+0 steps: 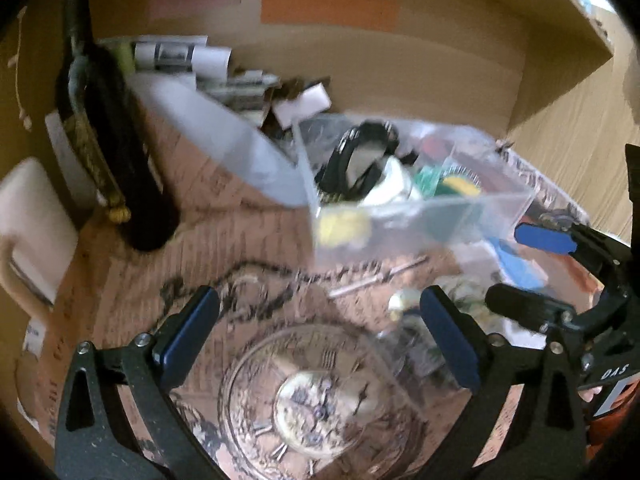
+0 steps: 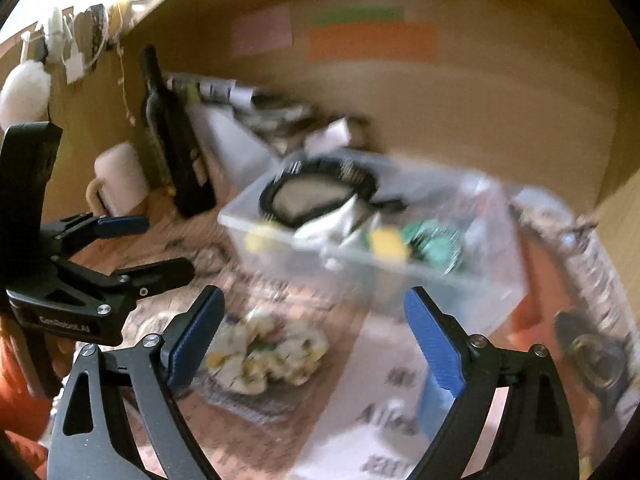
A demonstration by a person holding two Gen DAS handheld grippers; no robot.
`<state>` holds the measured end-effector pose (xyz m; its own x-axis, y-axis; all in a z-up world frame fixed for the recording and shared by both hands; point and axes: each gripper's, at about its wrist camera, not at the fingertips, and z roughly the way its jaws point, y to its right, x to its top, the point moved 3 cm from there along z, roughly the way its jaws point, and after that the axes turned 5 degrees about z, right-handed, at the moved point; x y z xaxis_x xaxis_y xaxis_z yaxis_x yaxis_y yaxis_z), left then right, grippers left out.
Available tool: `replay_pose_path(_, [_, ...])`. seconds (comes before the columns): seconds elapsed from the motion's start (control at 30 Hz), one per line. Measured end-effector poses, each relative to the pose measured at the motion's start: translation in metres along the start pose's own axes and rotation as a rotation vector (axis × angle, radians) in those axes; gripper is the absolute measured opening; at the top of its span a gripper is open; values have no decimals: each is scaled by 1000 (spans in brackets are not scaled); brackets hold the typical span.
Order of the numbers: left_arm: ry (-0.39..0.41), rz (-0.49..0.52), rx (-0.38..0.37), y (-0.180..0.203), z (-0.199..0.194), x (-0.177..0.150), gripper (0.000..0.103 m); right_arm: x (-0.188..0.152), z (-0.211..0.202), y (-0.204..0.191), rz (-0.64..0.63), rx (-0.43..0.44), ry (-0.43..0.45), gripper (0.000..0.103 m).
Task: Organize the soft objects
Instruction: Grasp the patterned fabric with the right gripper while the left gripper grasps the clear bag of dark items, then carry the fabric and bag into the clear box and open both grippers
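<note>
A crumpled white fabric scrunchie with small yellow and green flecks point(image 2: 266, 350) lies on the table point(image 2: 280, 304) in the lower centre of the right wrist view, between the two blue-padded fingers of the right tongs point(image 2: 316, 344), which stand wide apart with nothing in them — whether a pad touches the cloth is lost in blur. Just above it, in the middle of the frame, sits a clear rectangular plastic box point(image 2: 376, 236) that holds a black looped band point(image 2: 320, 192), white cloth, a green piece and yellow bits. At the left edge of that view the left tongs point(image 2: 154, 246) reach in, fingers parted and empty. In the left wrist view the left tongs point(image 1: 320, 336) spread wide at the bottom of the frame above a round clock-face print point(image 1: 316, 404) on the patterned table covering, and the right tongs point(image 1: 520, 268) enter from the right edge, likewise open, beside the box point(image 1: 404, 208). A dark glass bottle point(image 1: 108, 136) stands at the upper left, a cream mug with a handle point(image 1: 32, 240) at the left edge. Behind everything a brown cardboard wall point(image 1: 400, 60) carries pink, green and orange paper strips — the orange one point(image 1: 330, 8) the largest.
</note>
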<state>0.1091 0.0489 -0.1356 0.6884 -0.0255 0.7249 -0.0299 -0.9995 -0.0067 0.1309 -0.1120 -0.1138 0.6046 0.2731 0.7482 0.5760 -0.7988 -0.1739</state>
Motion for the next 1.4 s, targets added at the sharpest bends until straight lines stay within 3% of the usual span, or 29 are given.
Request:
replay_pose_path(0.23, [-35,29,18,3,5,-22,102,-24,26,-15,-27,48,-127,88])
replay_pose_path(0.3, [-36,34,31,5,4,-24,102,-27,29,-14,-25,56,-143,79])
replay_pose_path(0.37, [-51,29,-3,7,6,-26,102,-29,30,-12,-17,65,-158,60])
replay_pose_path(0.47, [-53,27,-18,10,6,-25,102,-31,30,-10,-7,78,-163,39])
replay_pose_path(0.57, [-55,35,-46,18,8,-23,102,-31,24,-7,-9,68,-141,24])
replay_pose_path(0.93, [-105,108,-146,66,31,-27,102,-27,-17,22,30,-18,-21,20])
replay_pose_path(0.97, [-107,102,-158,68,33,-27,98,-26,-20,24,34,-24,-13,20])
replay_pose_path(1.1, [-125,66,-246,73,37,-24,60,-24,-31,35,61,-43,18,20])
replay_pose_path(1.17, [-130,60,-266,76,37,-22,49,-24,-38,41,73,-48,33,20])
replay_pose_path(1.27, [-117,65,-238,77,34,-18,37,-22,-43,45,78,-55,48,20])
replay_pose_path(1.4, [-87,72,-199,76,26,-9,30,-19,-49,49,71,-68,70,20])
